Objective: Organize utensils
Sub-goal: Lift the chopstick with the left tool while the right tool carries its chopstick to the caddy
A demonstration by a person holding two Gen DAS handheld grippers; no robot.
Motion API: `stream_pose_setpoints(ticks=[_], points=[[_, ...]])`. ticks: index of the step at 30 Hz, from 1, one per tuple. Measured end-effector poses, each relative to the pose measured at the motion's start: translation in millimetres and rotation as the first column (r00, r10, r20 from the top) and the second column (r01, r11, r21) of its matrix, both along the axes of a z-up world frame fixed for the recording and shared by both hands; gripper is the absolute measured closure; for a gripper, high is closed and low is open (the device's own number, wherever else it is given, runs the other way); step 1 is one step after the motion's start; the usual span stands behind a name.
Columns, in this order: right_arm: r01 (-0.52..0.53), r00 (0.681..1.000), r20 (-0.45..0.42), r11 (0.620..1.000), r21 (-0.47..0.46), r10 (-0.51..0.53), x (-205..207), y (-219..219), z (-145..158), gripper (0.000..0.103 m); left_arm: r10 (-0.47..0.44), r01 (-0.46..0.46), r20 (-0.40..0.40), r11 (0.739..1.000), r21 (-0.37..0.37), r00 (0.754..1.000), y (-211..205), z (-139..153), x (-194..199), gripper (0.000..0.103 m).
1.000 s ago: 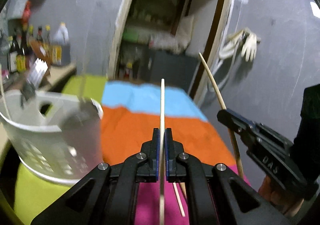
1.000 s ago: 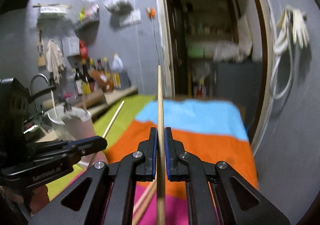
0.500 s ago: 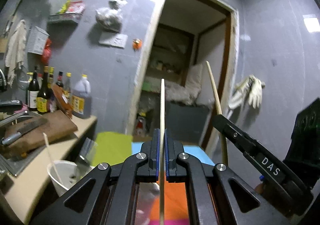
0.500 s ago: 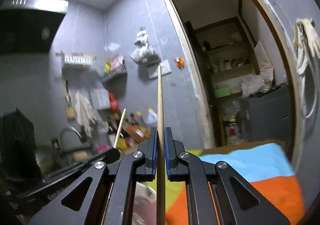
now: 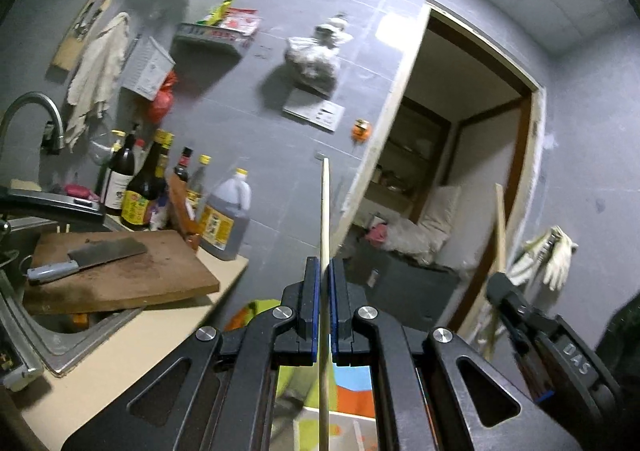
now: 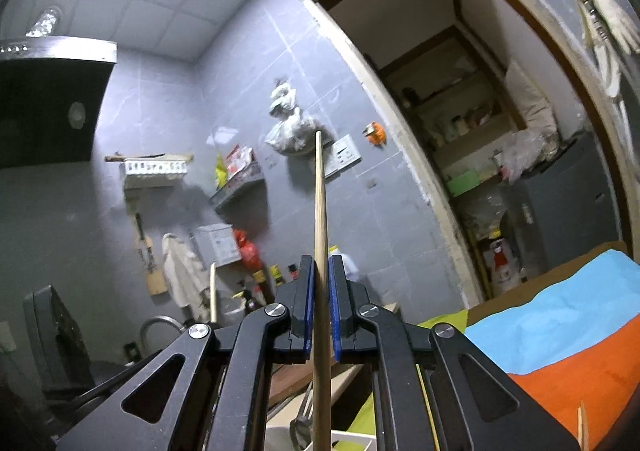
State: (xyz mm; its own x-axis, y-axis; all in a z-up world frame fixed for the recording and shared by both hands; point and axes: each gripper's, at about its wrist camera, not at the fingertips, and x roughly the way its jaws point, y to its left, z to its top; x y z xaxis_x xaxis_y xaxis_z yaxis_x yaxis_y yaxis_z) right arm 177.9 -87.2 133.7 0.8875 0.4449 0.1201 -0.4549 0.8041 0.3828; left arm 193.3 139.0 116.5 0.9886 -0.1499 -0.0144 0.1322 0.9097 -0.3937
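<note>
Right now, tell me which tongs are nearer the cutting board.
Left. The left tongs hold a chopstick just right of the cutting board; the right tongs are farther right, beyond the left ones.

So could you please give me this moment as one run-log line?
left gripper: shut on pale chopstick | right gripper: shut on brown chopstick | both chopsticks upright | white basket: below right gripper

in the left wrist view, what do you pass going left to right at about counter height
faucet → cleaver on the cutting board → big oil jug → chopstick in the left gripper → right gripper with its chopstick → hanging gloves
</note>
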Motion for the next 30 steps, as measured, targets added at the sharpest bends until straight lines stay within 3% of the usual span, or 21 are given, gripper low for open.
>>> stream_pose_setpoints(ticks=[10, 17, 30], points=[[0.163, 0.986, 0.047, 0.982, -0.092, -0.16, 1, 21, -16, 0.098, 0.068, -0.069, -0.021, 0.997, -0.033, 0.997, 15, -24, 19, 0.101], [0.242, 0.97, 0.058, 0.962, -0.127, -0.236, 7, 23, -28, 0.098, 0.092, -0.093, -0.016, 0.996, -0.01, 0.996, 5, -36, 24, 0.101], [0.24, 0.97, 0.007, 0.952, -0.192, -0.243, 11, 26, -46, 0.098, 0.105, -0.104, -0.02, 0.993, 0.054, 0.994, -13, -50, 17, 0.101]])
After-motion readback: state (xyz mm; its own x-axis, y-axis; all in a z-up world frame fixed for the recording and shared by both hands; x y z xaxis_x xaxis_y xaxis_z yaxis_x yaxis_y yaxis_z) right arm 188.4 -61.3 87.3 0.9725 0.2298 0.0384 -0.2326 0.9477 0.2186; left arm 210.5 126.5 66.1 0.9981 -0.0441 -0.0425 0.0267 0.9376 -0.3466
